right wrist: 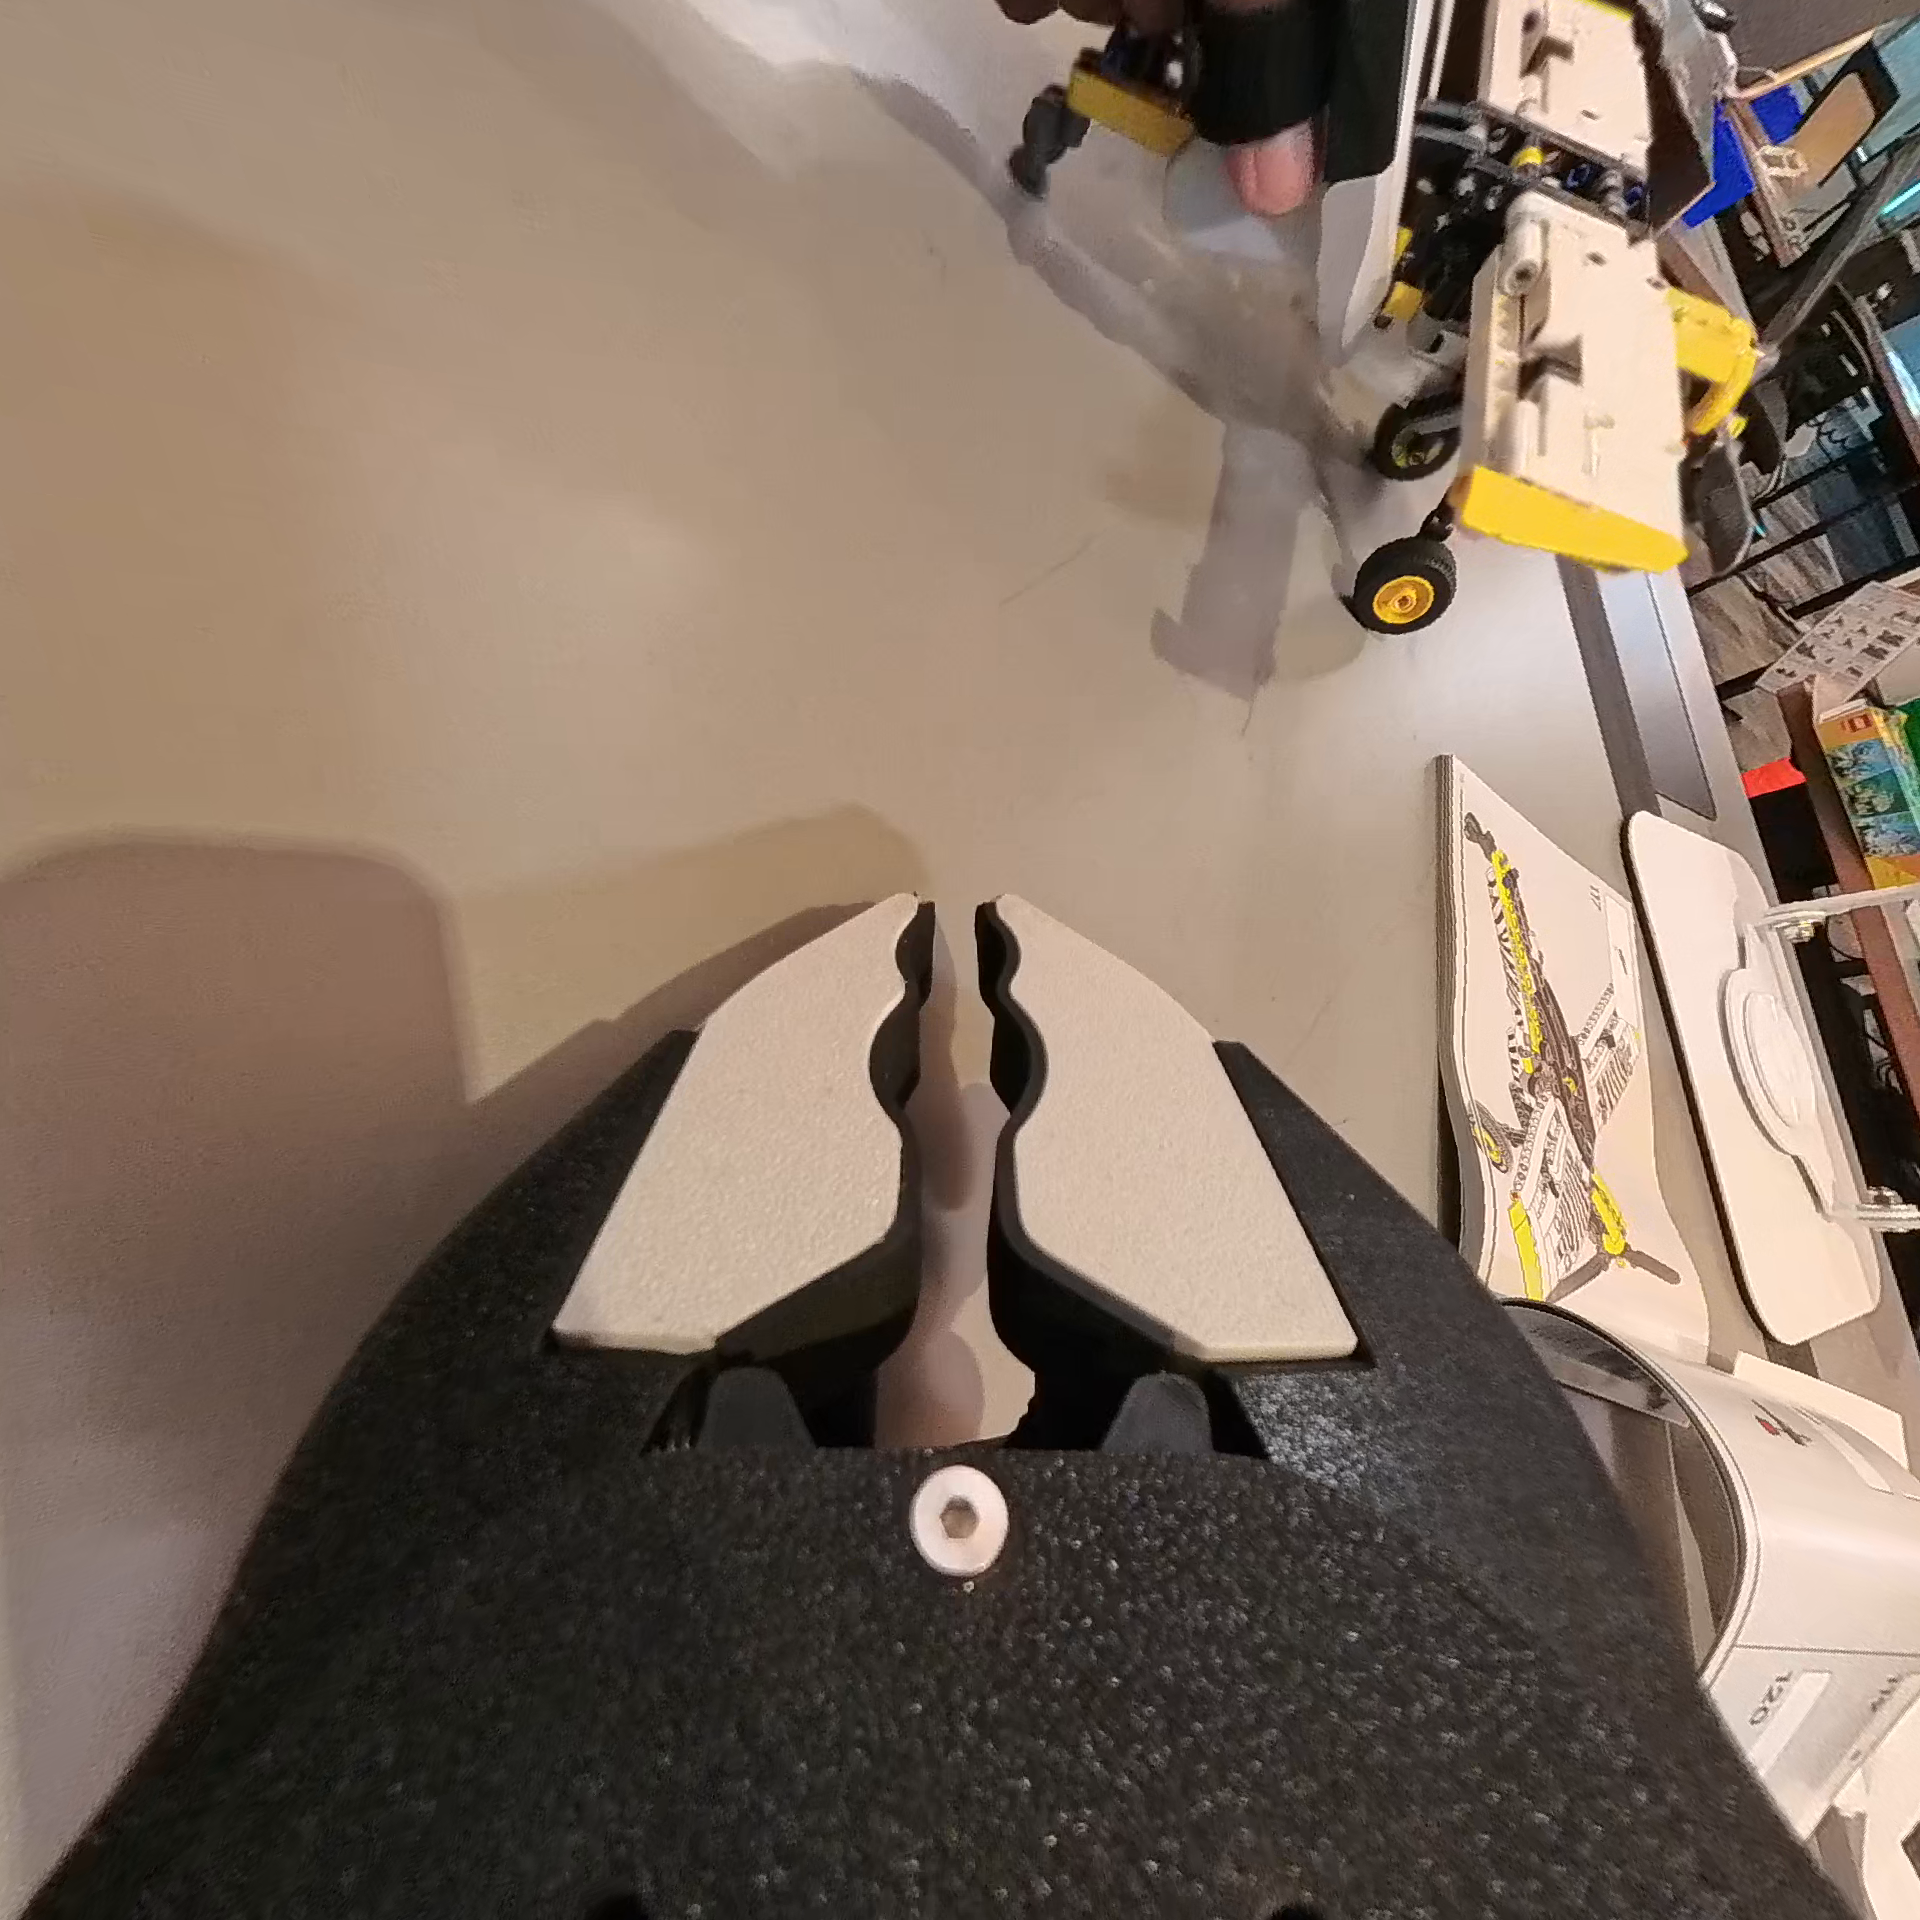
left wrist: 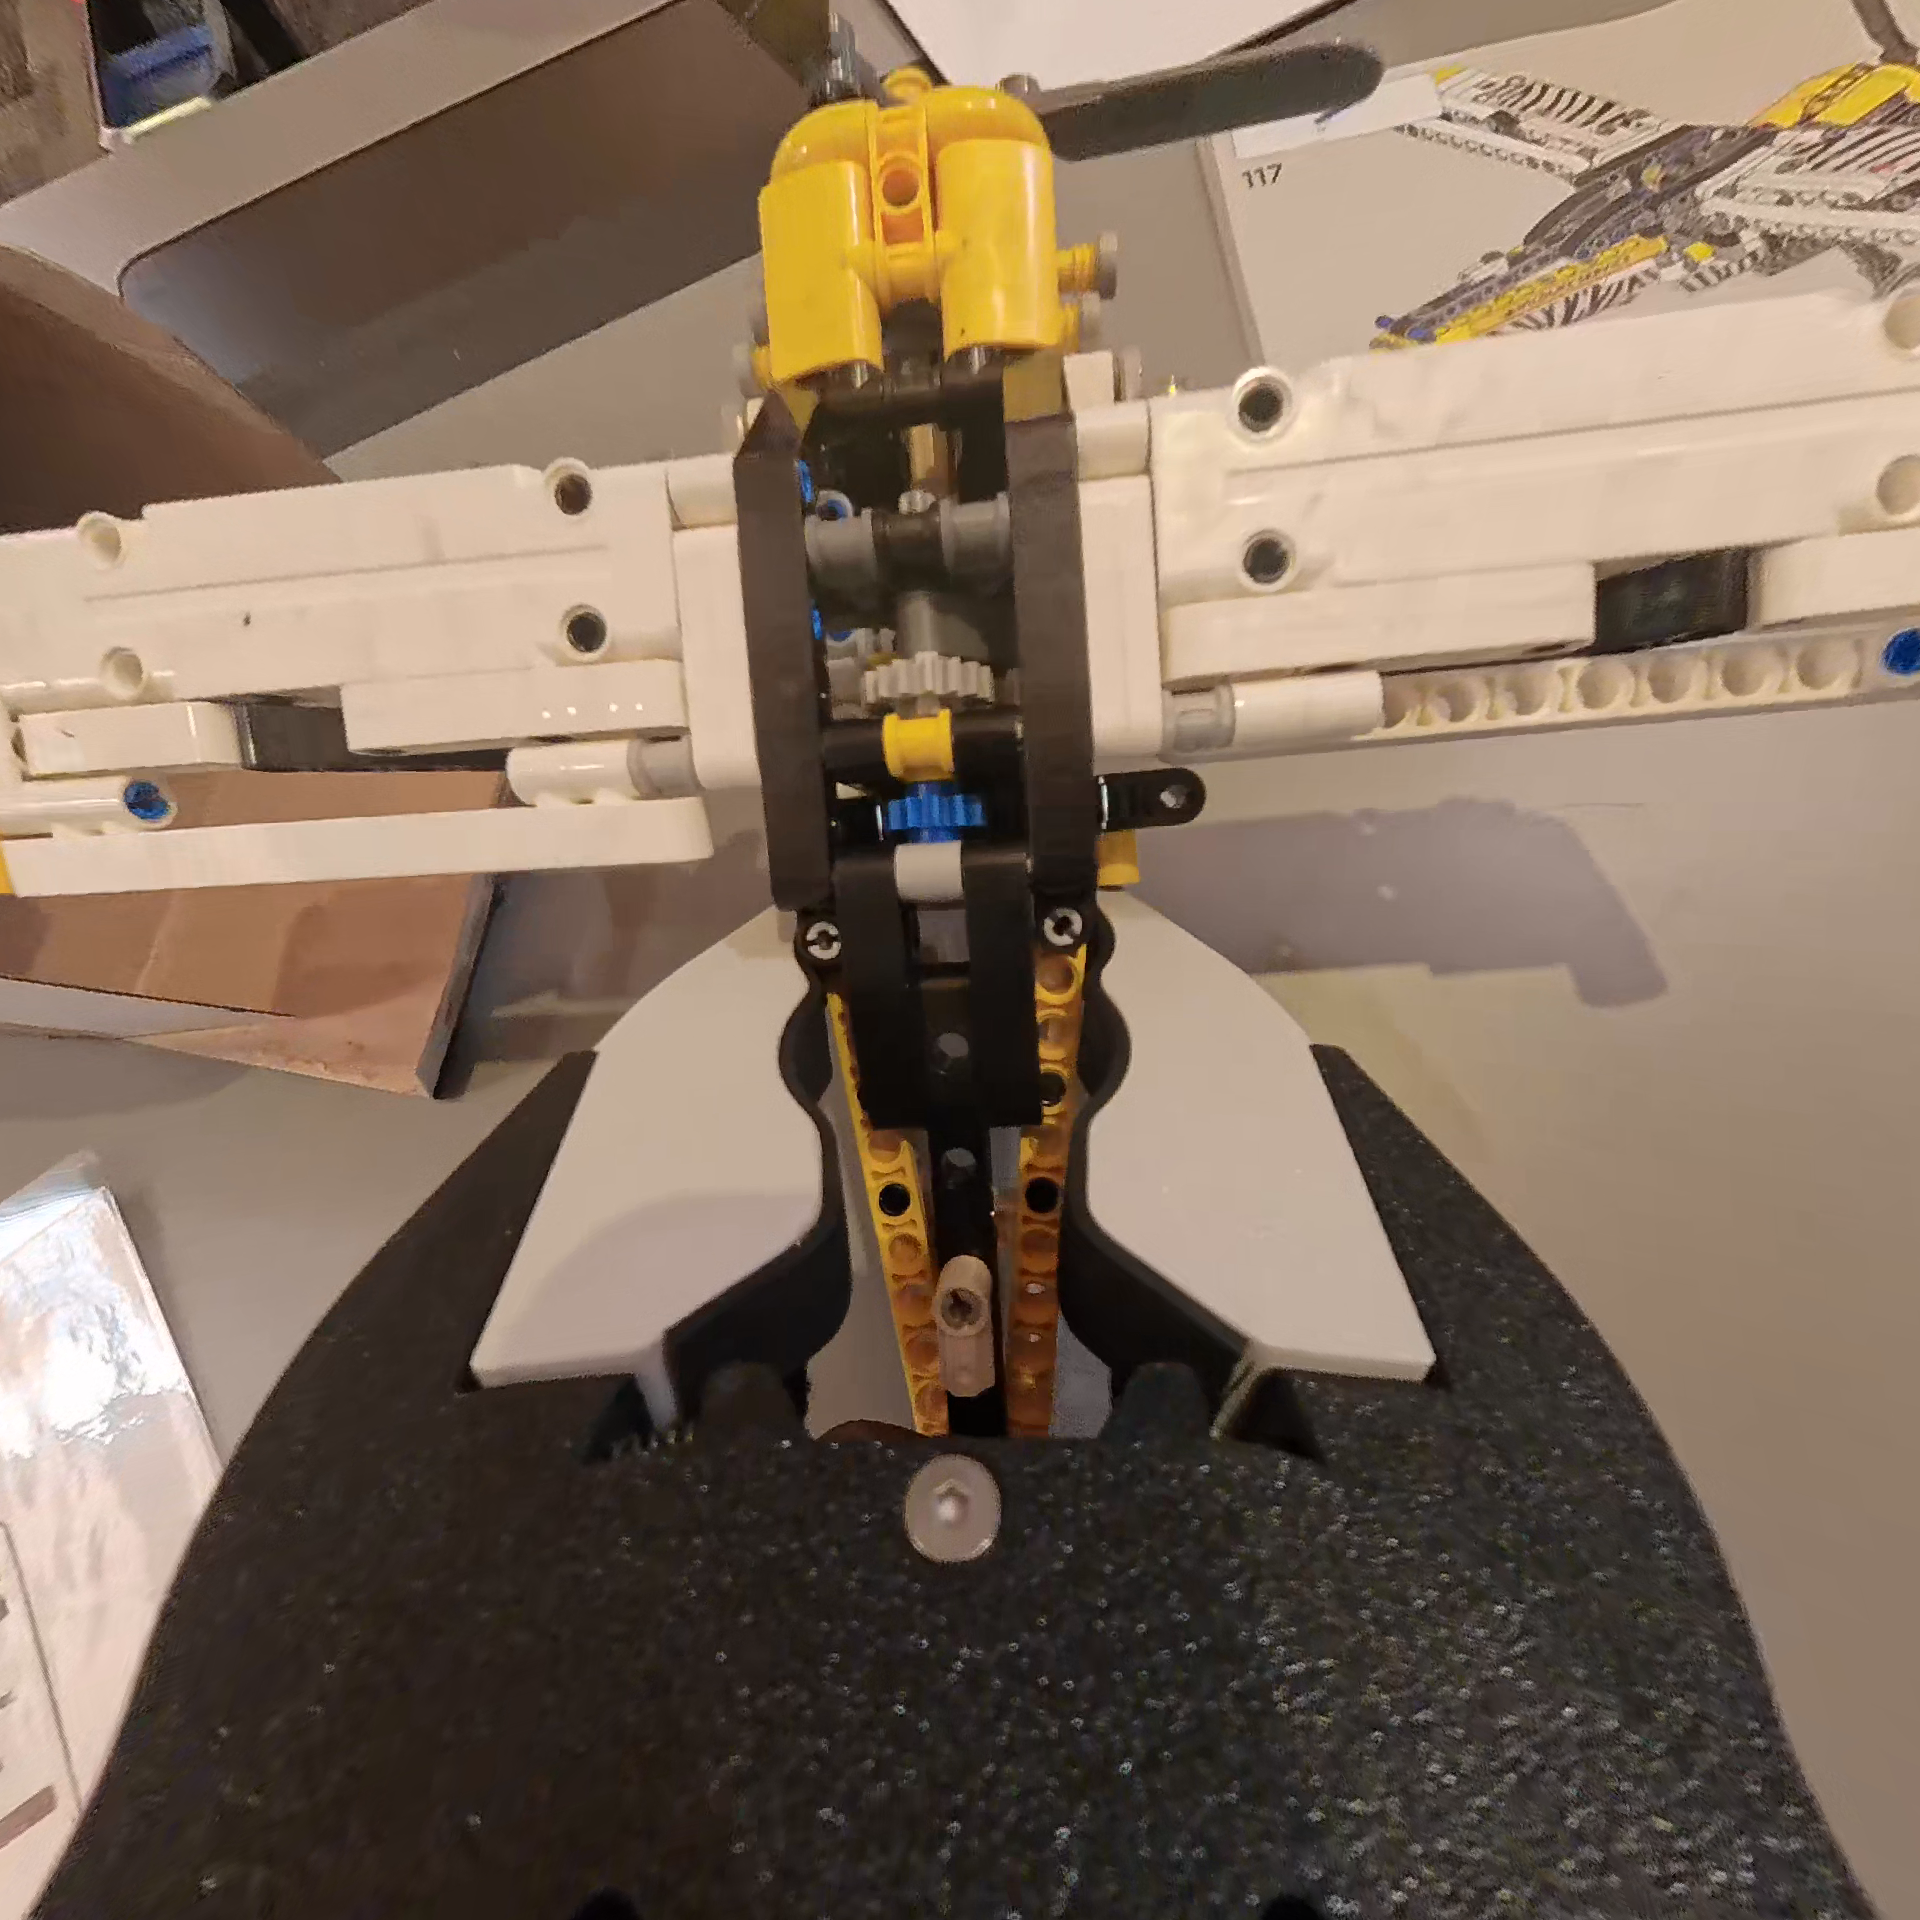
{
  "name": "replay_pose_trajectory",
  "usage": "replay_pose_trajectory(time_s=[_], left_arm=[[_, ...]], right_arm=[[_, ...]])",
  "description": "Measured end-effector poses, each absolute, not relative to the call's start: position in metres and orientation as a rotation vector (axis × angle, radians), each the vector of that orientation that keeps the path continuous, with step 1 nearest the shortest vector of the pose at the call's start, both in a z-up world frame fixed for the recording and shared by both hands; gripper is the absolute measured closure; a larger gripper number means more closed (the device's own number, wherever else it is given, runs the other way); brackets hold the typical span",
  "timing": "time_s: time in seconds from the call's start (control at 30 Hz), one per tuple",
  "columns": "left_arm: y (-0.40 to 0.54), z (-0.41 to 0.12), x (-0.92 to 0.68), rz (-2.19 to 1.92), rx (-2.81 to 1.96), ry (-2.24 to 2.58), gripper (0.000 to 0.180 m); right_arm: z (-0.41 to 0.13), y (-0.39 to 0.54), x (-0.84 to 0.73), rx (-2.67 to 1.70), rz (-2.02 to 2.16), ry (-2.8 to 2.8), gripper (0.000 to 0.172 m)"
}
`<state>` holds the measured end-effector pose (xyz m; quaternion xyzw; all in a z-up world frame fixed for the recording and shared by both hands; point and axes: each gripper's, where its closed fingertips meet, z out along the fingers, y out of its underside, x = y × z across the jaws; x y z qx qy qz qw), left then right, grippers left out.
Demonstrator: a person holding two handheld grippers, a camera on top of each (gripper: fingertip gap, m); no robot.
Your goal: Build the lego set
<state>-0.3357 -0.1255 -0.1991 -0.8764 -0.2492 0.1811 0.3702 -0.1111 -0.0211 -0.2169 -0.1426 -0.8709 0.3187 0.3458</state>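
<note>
My left gripper (left wrist: 940,935) is shut on a toy brick aeroplane (left wrist: 904,239). Its grey fingers (left wrist: 686,1174) press on both sides of the black and yellow fuselage (left wrist: 951,1049). The yellow nose and black propeller point away from me and the white wings (left wrist: 364,582) spread left and right. The same aeroplane (right wrist: 1558,343) shows at the top right of the right wrist view, held above the table with a gloved hand (right wrist: 1247,83) beside it. My right gripper (right wrist: 954,914) hovers over the bare beige table (right wrist: 520,468). Its fingers stand a narrow slit apart with nothing between them.
An open instruction booklet (left wrist: 1662,187) lies behind the aeroplane and also shows in the right wrist view (right wrist: 1538,1039). A brown cardboard box (left wrist: 208,935) sits at the left. A white tray (right wrist: 1714,1039) and a white cylinder (right wrist: 1818,1538) stand at the right table edge.
</note>
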Motion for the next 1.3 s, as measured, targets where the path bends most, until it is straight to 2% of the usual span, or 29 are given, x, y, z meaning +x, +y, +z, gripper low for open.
replay_pose_trajectory(time_s=[0.17, 0.27, 0.33, 0.4, 0.47, 0.6, 0.7, 0.9, 1.1, 1.3], left_arm=[[-0.142, -0.175, -0.329, 0.576, -2.21, -0.614, 0.128], [-0.153, -0.133, -0.319, 0.699, -2.045, -0.521, 0.13], [-0.146, -0.094, -0.302, 0.74, -1.846, -0.364, 0.14], [-0.136, -0.058, -0.28, 0.755, -1.667, -0.238, 0.165], [-0.119, -0.034, -0.25, 0.7, -1.559, -0.081, 0.179], [-0.081, -0.006, -0.203, 0.629, -1.391, 0.129, 0.18], [-0.042, -0.016, -0.166, 0.494, -1.404, 0.227, 0.173], [0.03, -0.066, -0.14, 0.438, -1.502, 0.274, 0.162], [0.054, -0.102, -0.138, 0.359, -1.466, 0.222, 0.162], [0.052, -0.141, -0.116, 0.347, -1.593, 0.406, 0.162]], right_arm=[[-0.217, -0.021, -0.111, -0.375, 0.828, -2.262, 0.164], [-0.217, -0.02, -0.111, -0.384, 0.829, -2.265, 0.164], [-0.217, -0.02, -0.112, -0.39, 0.83, -2.267, 0.164], [-0.217, -0.02, -0.113, -0.399, 0.829, -2.268, 0.164], [-0.217, -0.019, -0.114, -0.414, 0.828, -2.268, 0.164], [-0.216, -0.015, -0.117, -0.463, 0.828, -2.249, 0.163], [-0.206, -0.008, -0.121, -0.547, 0.892, -2.192, 0.163], [-0.192, 0.029, -0.137, -0.757, 0.946, -2.055, 0.161], [-0.171, 0.088, -0.16, -0.812, 0.746, -1.803, 0.152], [-0.156, 0.125, -0.194, -0.808, 0.54, -1.69, 0.144]])
